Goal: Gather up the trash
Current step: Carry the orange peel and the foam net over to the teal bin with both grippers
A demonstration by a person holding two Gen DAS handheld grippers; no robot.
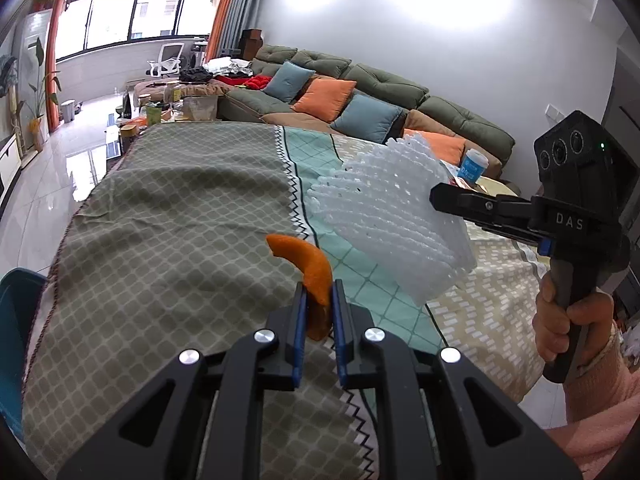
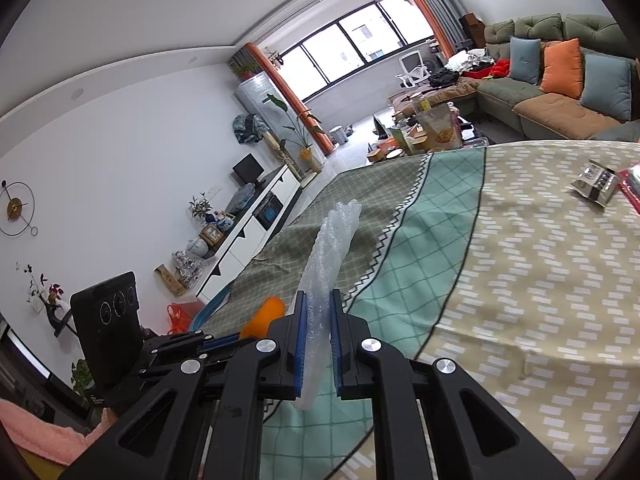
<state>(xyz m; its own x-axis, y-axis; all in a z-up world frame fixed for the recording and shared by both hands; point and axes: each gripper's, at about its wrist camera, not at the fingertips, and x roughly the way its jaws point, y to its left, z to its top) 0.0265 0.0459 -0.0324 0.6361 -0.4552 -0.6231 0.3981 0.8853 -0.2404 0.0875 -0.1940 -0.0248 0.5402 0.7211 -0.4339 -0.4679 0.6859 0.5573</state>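
My left gripper [image 1: 319,292] is shut on a curled piece of orange peel [image 1: 308,264], lifted above the patterned tablecloth [image 1: 168,216]. The right gripper [image 1: 436,196], held by a hand in a pink sleeve, is shut on a white foam fruit net [image 1: 392,216] at the right of the left wrist view. In the right wrist view the same foam net [image 2: 324,280] stands edge-on between the right gripper's [image 2: 319,304] blue pads. The orange peel [image 2: 266,318] and the left gripper [image 2: 236,338] show low at the left there.
A silver snack wrapper [image 2: 598,182] and a red packet [image 2: 632,188] lie on the cloth at the far right. A blue cup [image 1: 474,166] stands near the table's far corner. A blue bin's [image 1: 16,320] rim shows at the table's left edge. Sofa [image 1: 360,92] behind.
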